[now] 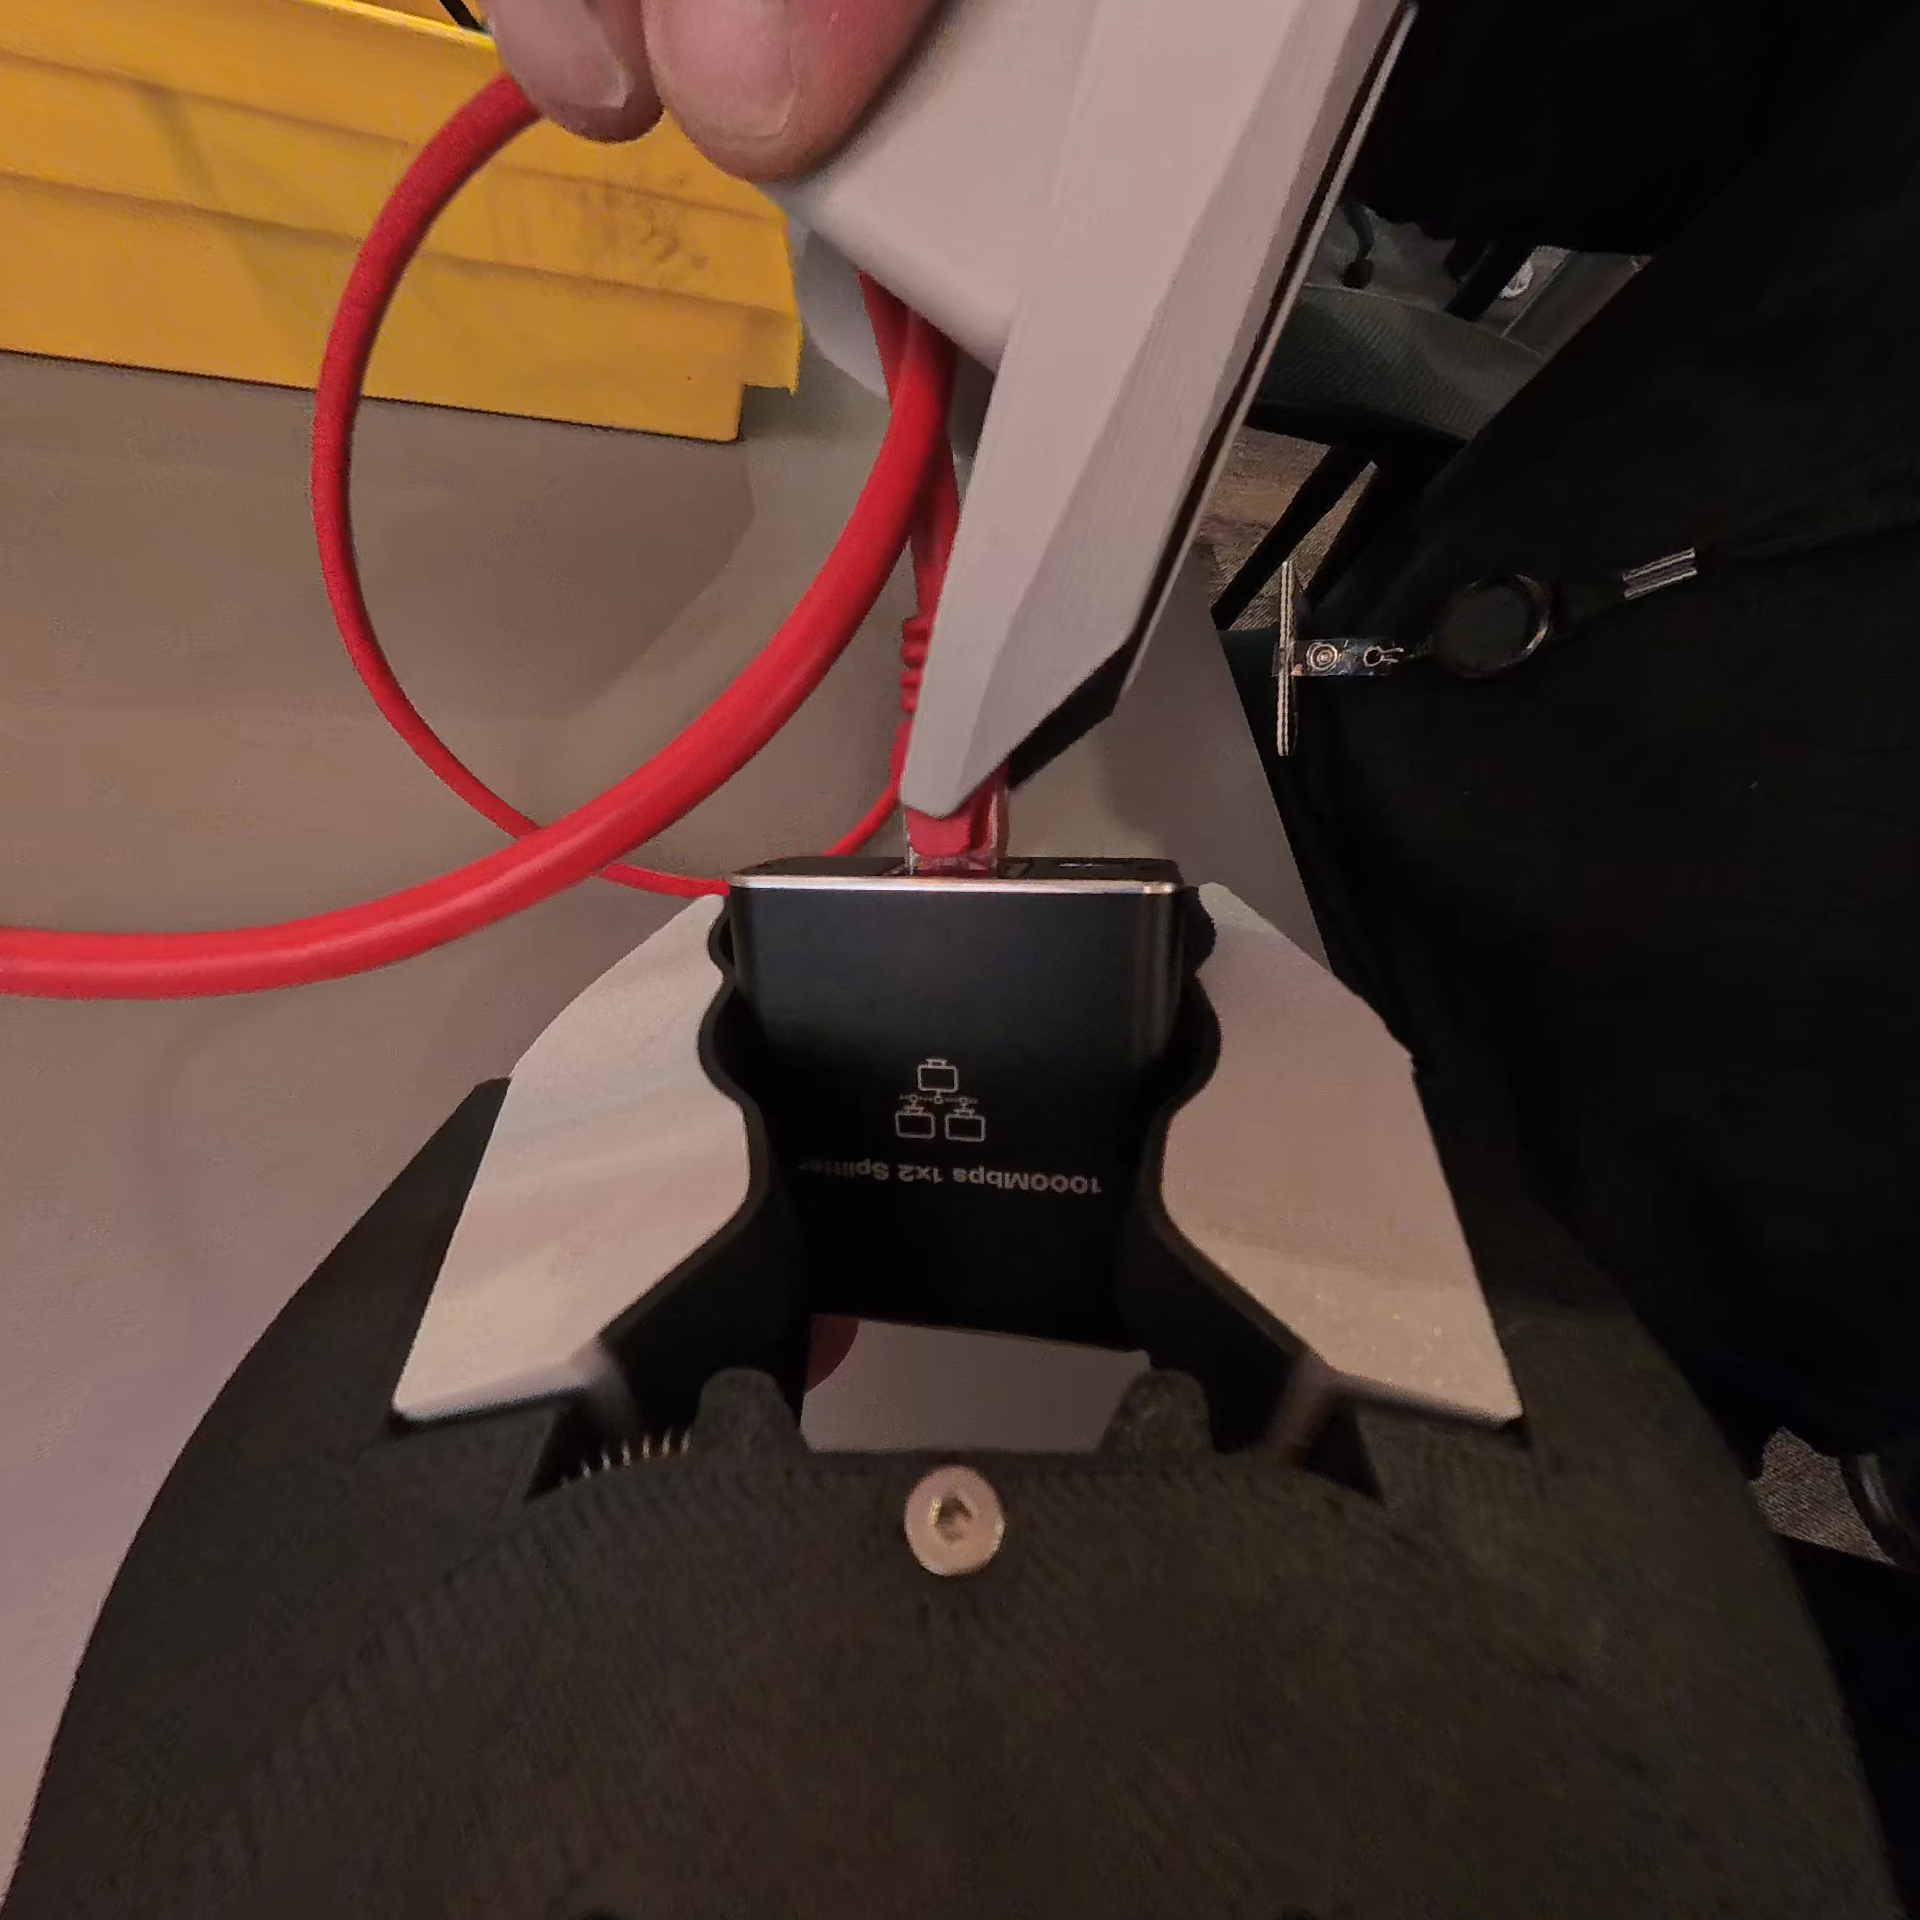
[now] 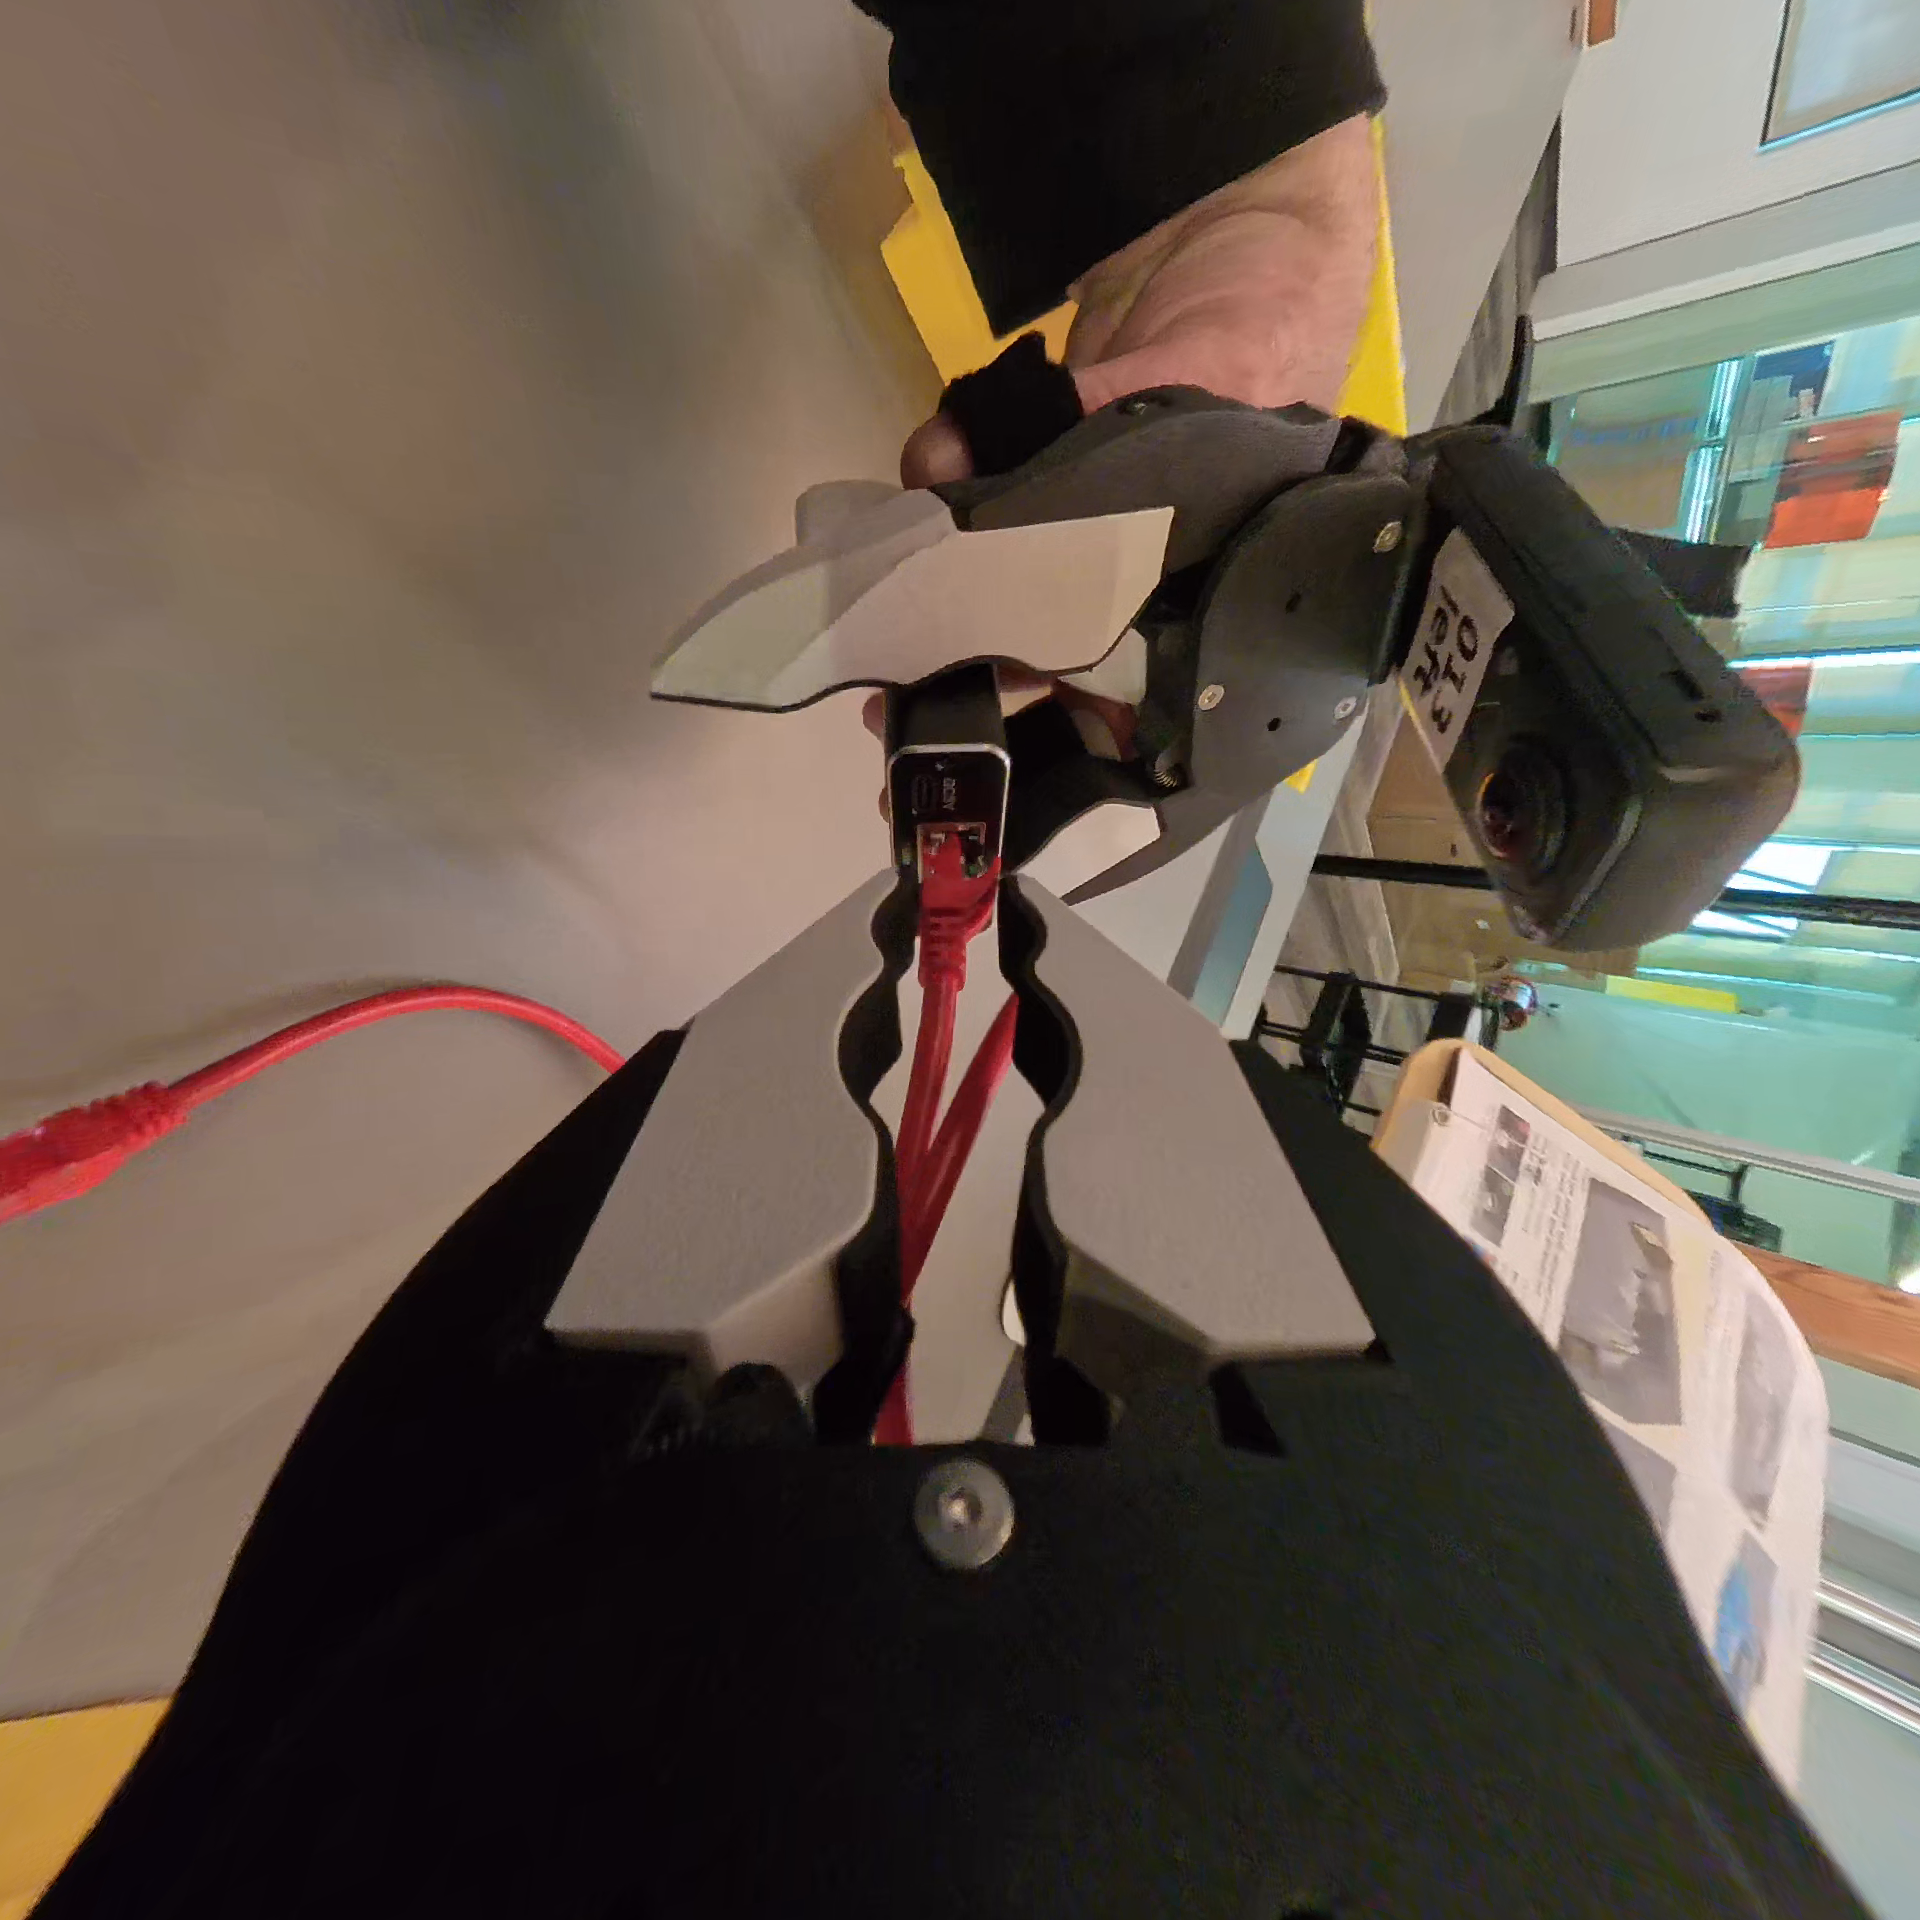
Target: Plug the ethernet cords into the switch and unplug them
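My left gripper [image 1: 961, 935] is shut on a black switch [image 1: 956, 1091] and holds it by its sides, port end pointing away. My right gripper [image 2: 951, 883] comes at that end, shut on the plug [image 2: 948, 894] of a red ethernet cord [image 1: 343, 582]. The plug sits in a port on the switch's end face [image 2: 948, 795]. The cord loops left over the table. In the left wrist view the right gripper's finger [image 1: 1039, 520] hides most of the plug [image 1: 951, 831]. The cord's other plug [image 2: 83, 1138] lies loose on the table at left.
A yellow bin [image 1: 312, 208] stands at the back left of the grey table [image 1: 208, 727]. A person in dark clothing with a badge reel [image 1: 1496, 623] is close on the right. Printed papers [image 2: 1610, 1299] lie at the right of the right wrist view. The tips of one gripper are about 5 centimeters away from the tips of the other.
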Demonstrator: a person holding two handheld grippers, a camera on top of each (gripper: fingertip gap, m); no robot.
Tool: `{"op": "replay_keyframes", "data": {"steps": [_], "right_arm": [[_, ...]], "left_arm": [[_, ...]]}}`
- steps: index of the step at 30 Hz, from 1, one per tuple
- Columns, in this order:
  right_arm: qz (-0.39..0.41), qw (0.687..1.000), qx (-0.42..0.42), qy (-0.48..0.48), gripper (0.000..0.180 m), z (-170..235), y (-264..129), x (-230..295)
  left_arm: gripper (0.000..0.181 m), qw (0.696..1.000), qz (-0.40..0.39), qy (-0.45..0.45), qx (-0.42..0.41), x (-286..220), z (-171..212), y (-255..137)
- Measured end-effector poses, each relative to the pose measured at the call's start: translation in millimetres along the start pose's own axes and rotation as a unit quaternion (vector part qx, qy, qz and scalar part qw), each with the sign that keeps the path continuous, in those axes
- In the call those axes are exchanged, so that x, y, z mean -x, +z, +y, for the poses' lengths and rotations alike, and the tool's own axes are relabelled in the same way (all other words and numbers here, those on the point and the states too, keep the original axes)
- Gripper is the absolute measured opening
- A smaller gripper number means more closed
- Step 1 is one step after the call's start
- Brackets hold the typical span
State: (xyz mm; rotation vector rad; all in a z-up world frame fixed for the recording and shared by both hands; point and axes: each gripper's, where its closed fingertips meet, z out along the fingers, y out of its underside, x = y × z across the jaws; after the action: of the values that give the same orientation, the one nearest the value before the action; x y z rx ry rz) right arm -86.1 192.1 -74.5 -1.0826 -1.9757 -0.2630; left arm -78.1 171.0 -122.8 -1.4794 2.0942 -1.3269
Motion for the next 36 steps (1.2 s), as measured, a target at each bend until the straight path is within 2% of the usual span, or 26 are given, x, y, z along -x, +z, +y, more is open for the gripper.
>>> {"op": "replay_keyframes", "data": {"steps": [2, 25, 30, 32, 36], "right_arm": [[-0.005, 1.0, -0.011, 0.008, 0.017, -3, -1, -1], [-0.058, 0.998, 0.003, -0.01, 0.012, 7, 3, 5], [-0.058, 0.998, 0.001, -0.011, 0.021, 10, 4, 4], [-0.065, 0.998, 0.002, -0.014, 0.015, 10, 4, 5], [-0.072, 0.997, 0.002, -0.021, 0.014, 10, 4, 6]], "left_arm": [[0.076, 1.0, 0.003, -0.001, 0.0, 0, 0, 1], [0.076, 1.0, 0.0, 0.01, 0.01, 7, 0, 6], [0.076, 1.0, 0.002, 0.001, 0.004, 8, -1, 5], [0.076, 1.0, 0.0, 0.001, 0.006, 8, 0, 6], [0.076, 1.0, 0.002, 0.003, 0.009, 7, 1, 7]]}}
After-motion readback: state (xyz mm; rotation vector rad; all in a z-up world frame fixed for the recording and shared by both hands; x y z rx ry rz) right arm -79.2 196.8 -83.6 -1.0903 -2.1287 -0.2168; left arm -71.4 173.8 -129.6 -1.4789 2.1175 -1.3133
